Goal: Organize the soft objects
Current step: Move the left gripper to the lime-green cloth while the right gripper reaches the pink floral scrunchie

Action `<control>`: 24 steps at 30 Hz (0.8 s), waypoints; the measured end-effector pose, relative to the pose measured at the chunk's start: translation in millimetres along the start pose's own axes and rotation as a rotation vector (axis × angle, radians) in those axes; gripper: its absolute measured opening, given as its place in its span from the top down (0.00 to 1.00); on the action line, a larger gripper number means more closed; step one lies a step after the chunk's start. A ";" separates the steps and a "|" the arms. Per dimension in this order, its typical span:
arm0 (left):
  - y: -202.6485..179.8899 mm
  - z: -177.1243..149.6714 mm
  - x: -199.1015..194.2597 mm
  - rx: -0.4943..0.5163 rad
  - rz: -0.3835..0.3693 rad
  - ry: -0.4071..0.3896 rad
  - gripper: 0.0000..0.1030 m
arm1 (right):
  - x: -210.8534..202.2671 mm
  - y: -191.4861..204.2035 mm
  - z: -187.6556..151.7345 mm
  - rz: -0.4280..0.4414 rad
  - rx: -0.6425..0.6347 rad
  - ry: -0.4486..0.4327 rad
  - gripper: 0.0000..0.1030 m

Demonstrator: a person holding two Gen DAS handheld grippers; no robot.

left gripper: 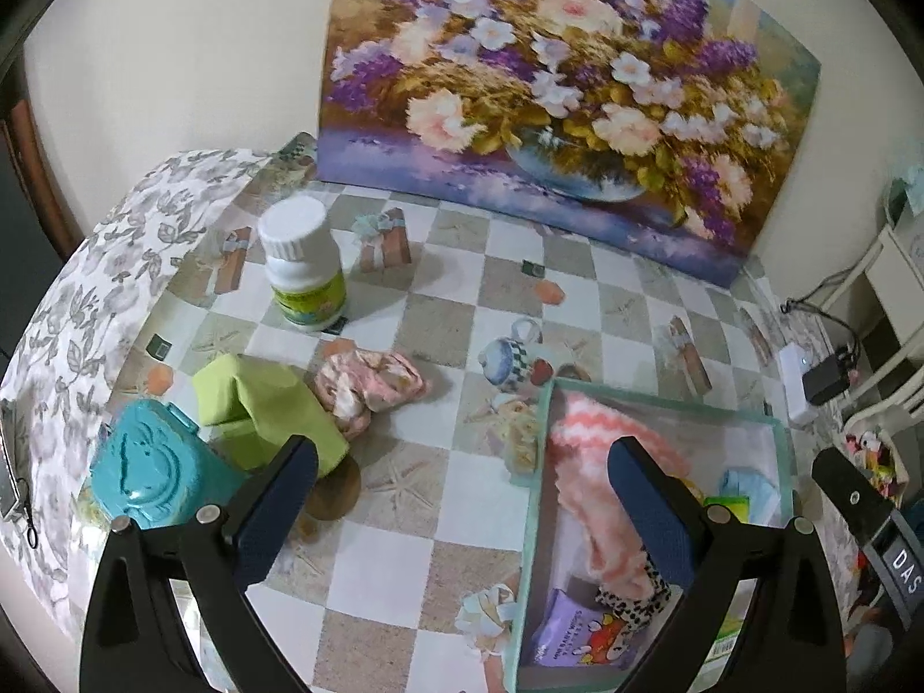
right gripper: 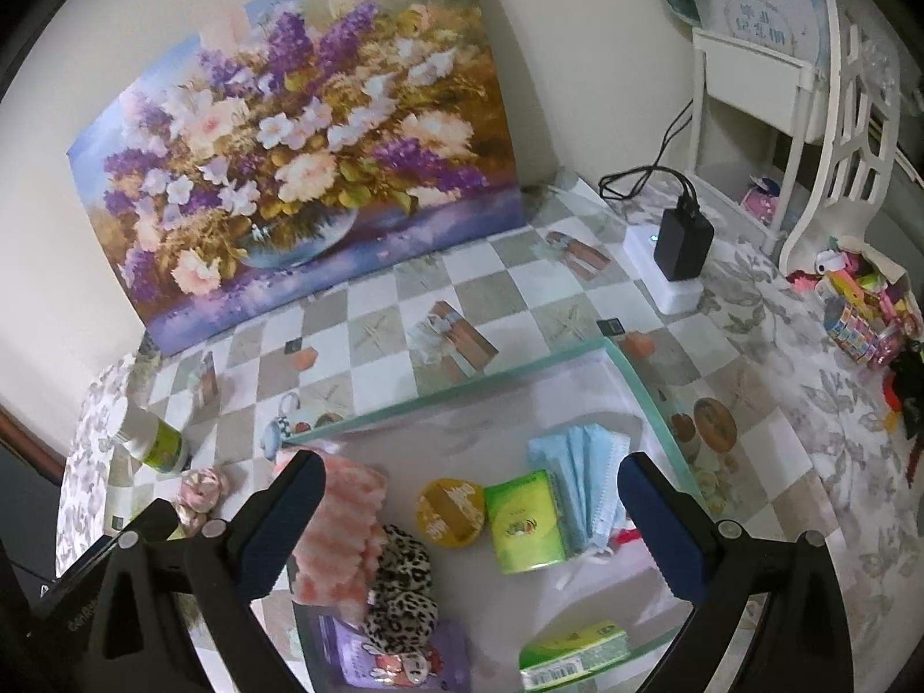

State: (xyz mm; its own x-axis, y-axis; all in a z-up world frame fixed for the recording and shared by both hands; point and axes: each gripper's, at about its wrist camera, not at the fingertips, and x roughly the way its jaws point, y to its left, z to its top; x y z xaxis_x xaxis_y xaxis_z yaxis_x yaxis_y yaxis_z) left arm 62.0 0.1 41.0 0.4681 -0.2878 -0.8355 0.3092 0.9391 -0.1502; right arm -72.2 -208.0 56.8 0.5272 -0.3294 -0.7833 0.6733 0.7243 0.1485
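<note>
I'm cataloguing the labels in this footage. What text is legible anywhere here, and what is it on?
"DAS": white letters on the other gripper's black body, at the left wrist view's right edge.
Purple wipes pack: print too blurred to read.
Yellow round tin: lettering blurred.
Green tissue pack: unreadable.
White bottle: label unreadable.
White album on the chair: characters too small.

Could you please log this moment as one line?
left gripper: open, empty | right gripper: open, empty | pink towel: in bin | green cloth: on table
</note>
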 end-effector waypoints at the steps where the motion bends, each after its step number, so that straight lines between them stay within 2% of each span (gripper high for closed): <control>1: 3.3 1.5 -0.4 -0.004 0.005 -0.005 0.02 | -0.4 3.4 0.0 0.005 -0.003 -0.005 0.00; 6: 21.6 8.1 1.8 -0.015 0.028 -0.011 0.02 | 2.8 18.8 -0.7 0.044 -0.025 0.003 0.00; 11: 54.5 13.6 5.6 -0.090 0.044 -0.005 0.02 | 6.9 40.0 -3.7 0.090 -0.060 0.018 0.00; 16: 94.8 17.6 -1.0 -0.184 0.089 -0.034 0.02 | 9.1 75.0 -9.3 0.127 -0.136 0.031 0.00; 24: 140.9 19.6 -6.3 -0.234 0.143 -0.032 0.02 | 12.0 131.6 -26.1 0.175 -0.257 0.064 0.00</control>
State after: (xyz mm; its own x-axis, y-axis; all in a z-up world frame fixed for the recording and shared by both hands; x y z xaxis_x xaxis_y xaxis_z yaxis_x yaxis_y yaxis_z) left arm 118.8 130.6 35.5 0.5206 -0.1518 -0.8402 0.0399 0.9873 -0.1536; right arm 9.2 -100.8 51.2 0.5846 -0.1534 -0.7967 0.4177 0.8987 0.1335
